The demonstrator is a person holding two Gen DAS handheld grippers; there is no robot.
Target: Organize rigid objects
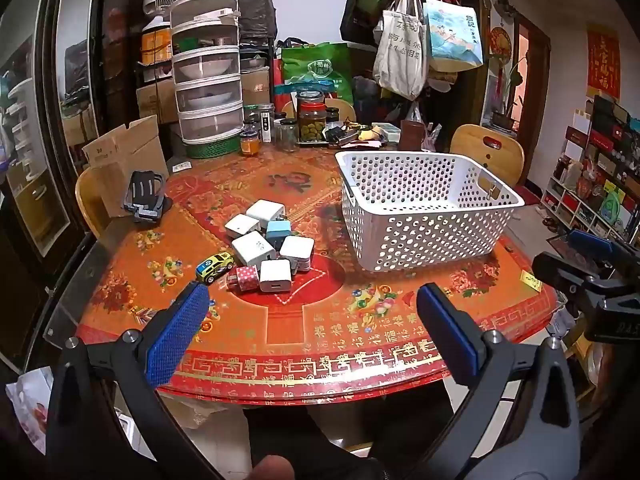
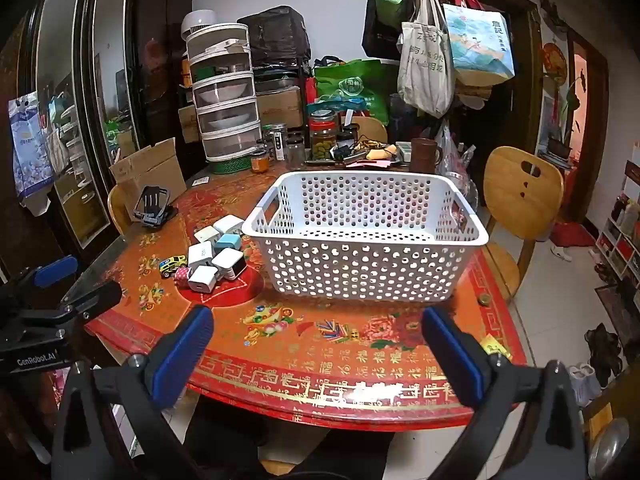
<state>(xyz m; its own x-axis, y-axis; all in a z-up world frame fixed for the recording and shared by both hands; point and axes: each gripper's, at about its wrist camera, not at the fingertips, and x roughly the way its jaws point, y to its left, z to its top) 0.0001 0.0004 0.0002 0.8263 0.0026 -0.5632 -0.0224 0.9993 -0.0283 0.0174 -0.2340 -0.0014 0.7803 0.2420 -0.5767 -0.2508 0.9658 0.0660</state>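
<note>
round bench point(image 1: 280, 332) under red floral cloth sitting in cluttered room, jars and stacked drawers crowding far edge. white basket point(image 1: 430, 236) standing on bench, nothing showing inside. just left of it, seven plug cubes point(image 1: 272, 246) lying clustered: five white, one pale blue, one pink; one toy car point(image 1: 215, 267) touching cluster. right view alone showing wooden chair point(image 2: 520, 204). left gripper point(image 1: 312, 300) and right gripper point(image 2: 318, 322) hovering near edge, jaws gaping wide, holding nothing.
</note>
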